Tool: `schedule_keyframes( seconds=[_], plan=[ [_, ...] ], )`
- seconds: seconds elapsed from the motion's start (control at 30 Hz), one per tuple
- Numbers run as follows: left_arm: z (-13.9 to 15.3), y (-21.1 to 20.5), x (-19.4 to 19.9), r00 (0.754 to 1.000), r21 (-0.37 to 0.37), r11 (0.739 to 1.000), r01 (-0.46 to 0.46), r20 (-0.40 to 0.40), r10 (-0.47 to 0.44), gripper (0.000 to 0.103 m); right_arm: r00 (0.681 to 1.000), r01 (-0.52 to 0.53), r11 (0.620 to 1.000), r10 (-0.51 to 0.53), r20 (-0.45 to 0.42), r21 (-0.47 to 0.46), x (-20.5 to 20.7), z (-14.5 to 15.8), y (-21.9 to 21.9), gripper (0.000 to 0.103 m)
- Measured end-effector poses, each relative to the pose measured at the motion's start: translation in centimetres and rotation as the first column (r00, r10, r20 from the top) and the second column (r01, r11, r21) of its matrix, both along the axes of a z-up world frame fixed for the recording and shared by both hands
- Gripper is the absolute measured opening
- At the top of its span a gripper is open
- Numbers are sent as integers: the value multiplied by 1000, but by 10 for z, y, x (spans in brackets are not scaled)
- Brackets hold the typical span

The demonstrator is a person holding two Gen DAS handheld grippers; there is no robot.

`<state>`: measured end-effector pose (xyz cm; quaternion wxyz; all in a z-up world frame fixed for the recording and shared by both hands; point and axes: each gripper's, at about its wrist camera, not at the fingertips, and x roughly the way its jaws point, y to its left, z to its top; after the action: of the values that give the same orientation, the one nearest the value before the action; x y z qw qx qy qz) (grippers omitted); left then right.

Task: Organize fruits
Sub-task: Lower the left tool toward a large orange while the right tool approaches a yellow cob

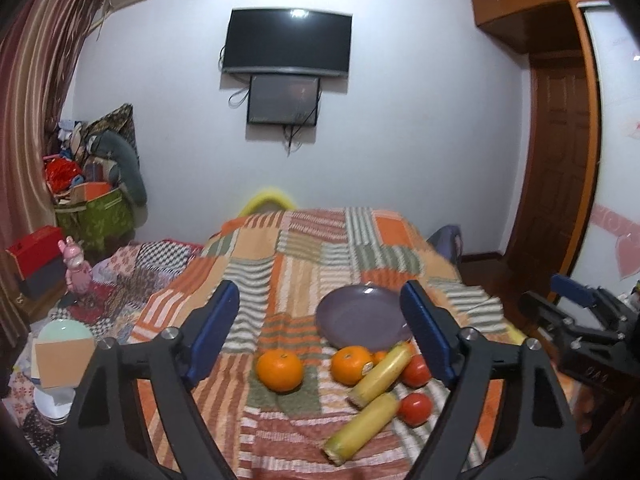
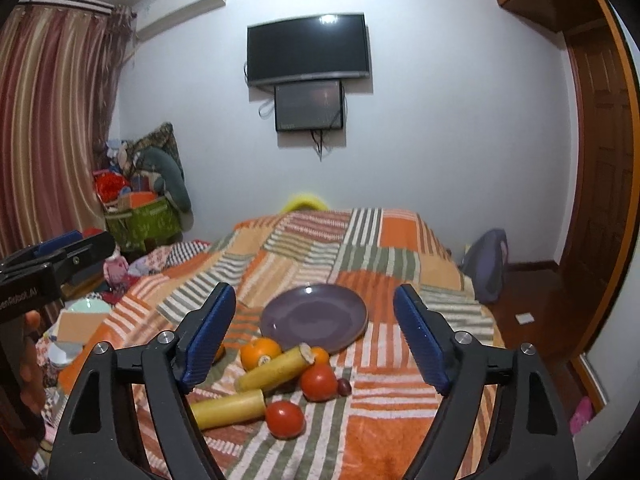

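Observation:
A purple plate [image 1: 360, 316] [image 2: 314, 316] lies empty on the striped bedspread. In front of it lie two oranges [image 1: 279, 369] [image 1: 350, 363] [image 2: 259, 353], two yellow corn cobs [image 1: 380, 374] [image 1: 360, 428] [image 2: 276, 368] [image 2: 228, 408], two tomatoes [image 1: 416, 370] [image 1: 415, 408] [image 2: 319, 382] [image 2: 285, 419], a small orange fruit [image 2: 320, 355] and a dark plum [image 2: 344, 386]. My left gripper [image 1: 320, 332] is open and empty above the fruit. My right gripper [image 2: 314, 332] is open and empty, also above the fruit; it shows at the right edge of the left wrist view [image 1: 576, 320].
The bedspread [image 2: 400, 240] covers a bed that drops off at the right to a wooden floor [image 2: 532, 308]. A bag [image 2: 486, 264] leans by the bed. Left are a pale green bowl [image 1: 64, 330], a cardboard piece, a pink toy [image 1: 78, 268] and boxes.

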<state>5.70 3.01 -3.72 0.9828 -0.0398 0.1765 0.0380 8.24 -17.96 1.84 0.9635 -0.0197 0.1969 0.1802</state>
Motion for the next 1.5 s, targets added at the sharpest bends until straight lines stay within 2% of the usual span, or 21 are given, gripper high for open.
schedule_keyframes(
  seconds=[0.1,0.17,0.23,0.33,0.4,0.6,0.8,1.0,1.17,1.2,1.37,1.5],
  plan=[
    [-17,11,17,997,11,1000,-5,-71,6,71,999,-1,1000,1,-50,-13,8,-11,-2,70],
    [-28,18,28,993,8,1000,3,-120,-2,65,996,-6,1000,3,-94,-25,15,-20,-3,59],
    [-38,24,37,988,8,1000,2,-155,0,59,989,-18,1000,14,-148,-24,21,-30,-3,52],
    [-54,33,50,980,9,1000,-8,-201,10,57,978,-41,999,37,-204,-14,30,-40,-3,40],
    [-65,39,61,972,-7,1000,-5,-236,3,55,969,-63,998,58,-241,-12,36,-48,0,37],
    [-92,51,86,951,-15,1000,-13,-309,7,53,944,-100,995,85,-318,-31,55,-68,13,36],
    [-118,57,108,923,-37,999,7,-385,-21,53,899,-121,993,108,-423,-5,80,-91,23,37],
    [-141,58,127,891,-51,998,47,-449,-65,53,885,-137,990,114,-451,-19,91,-103,32,37],
    [-157,59,142,872,-69,996,65,-481,-90,61,867,-145,989,112,-486,-31,102,-112,41,37],
    [-160,59,144,869,-70,995,67,-486,-93,62,864,-147,989,114,-490,-28,104,-114,41,41],
    [-173,61,155,853,-87,994,72,-511,-107,62,862,-156,987,121,-493,-31,110,-116,45,48],
    [-179,62,161,853,-88,993,74,-510,-109,68,862,-163,986,122,-492,-41,112,-119,51,53]
  ],
)
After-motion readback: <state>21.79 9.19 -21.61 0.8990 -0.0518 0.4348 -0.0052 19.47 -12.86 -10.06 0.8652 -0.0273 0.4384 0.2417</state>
